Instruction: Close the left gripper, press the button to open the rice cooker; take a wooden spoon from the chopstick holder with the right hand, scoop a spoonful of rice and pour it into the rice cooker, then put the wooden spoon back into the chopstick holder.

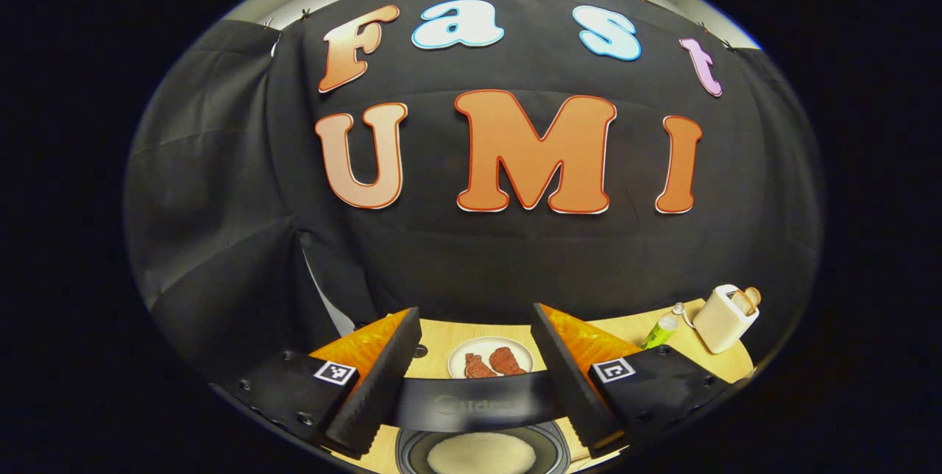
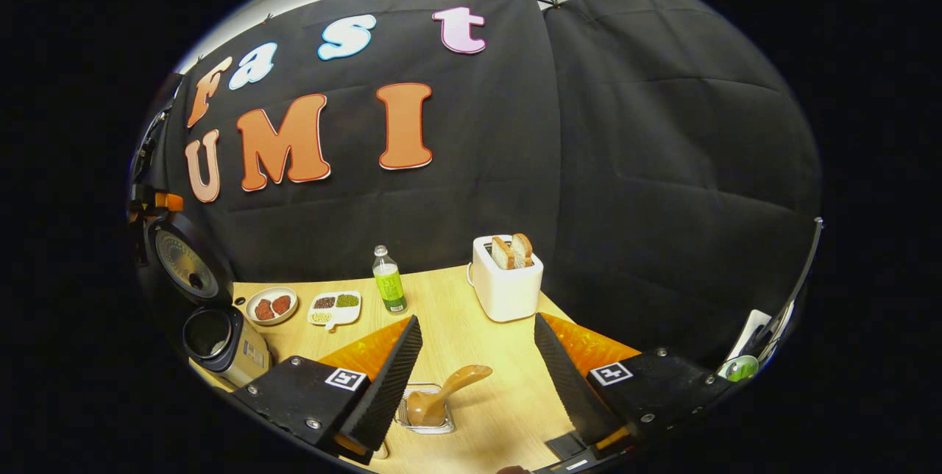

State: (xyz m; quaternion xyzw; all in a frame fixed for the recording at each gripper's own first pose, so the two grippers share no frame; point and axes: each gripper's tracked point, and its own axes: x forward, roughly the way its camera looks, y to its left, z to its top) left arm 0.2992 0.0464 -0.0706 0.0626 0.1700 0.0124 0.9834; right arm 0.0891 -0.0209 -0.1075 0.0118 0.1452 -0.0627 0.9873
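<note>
Both ribbed tools [image 1: 476, 356] [image 2: 478, 356] agape; smooth wooden spoon [image 2: 447, 389] seemingly in wire chopstick holder [image 2: 425, 426]

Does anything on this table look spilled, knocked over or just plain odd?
Nothing stands out. The rice cooker stands upright with its lid open, the wooden spoon sits in the chopstick holder, the green bottle and toaster are upright, and no spill shows on the table.

On the desk [image 2: 478, 356] — one open rice cooker [image 2: 221, 345], one wooden spoon [image 2: 441, 397], one green bottle [image 2: 388, 283], one white toaster [image 2: 506, 279] holding two bread slices [image 2: 513, 251], one round plate [image 2: 271, 306], one sectioned dish [image 2: 335, 308].
</note>
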